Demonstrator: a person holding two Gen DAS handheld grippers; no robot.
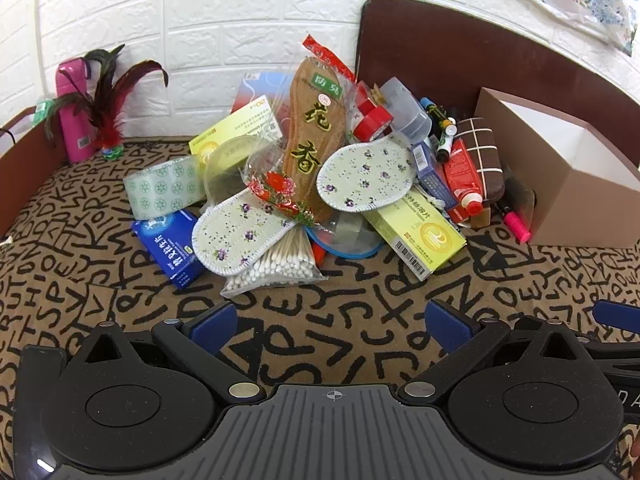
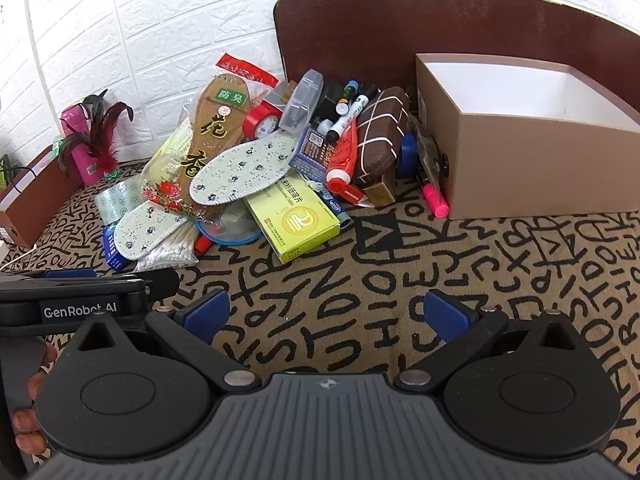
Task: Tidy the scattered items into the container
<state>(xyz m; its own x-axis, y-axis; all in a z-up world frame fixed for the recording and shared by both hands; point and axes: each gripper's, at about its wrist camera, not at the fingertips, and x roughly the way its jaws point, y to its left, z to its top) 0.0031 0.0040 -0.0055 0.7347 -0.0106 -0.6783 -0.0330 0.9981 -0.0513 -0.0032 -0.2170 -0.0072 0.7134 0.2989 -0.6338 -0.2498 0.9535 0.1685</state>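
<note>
A heap of small items lies on the letter-patterned cloth: floral insoles, a packed brown insole, a bag of cotton swabs, yellow medicine boxes, a blue box, clear tape, red tape, markers and a brown checked case. The tan open box stands right of the heap, its white inside bare. My left gripper is open, short of the swabs. My right gripper is open over bare cloth.
A pink bottle and a red feather shuttlecock stand at the back left by the white brick wall. A dark brown board rises behind the heap and box. A pink highlighter lies against the box. The left tool shows beside mine.
</note>
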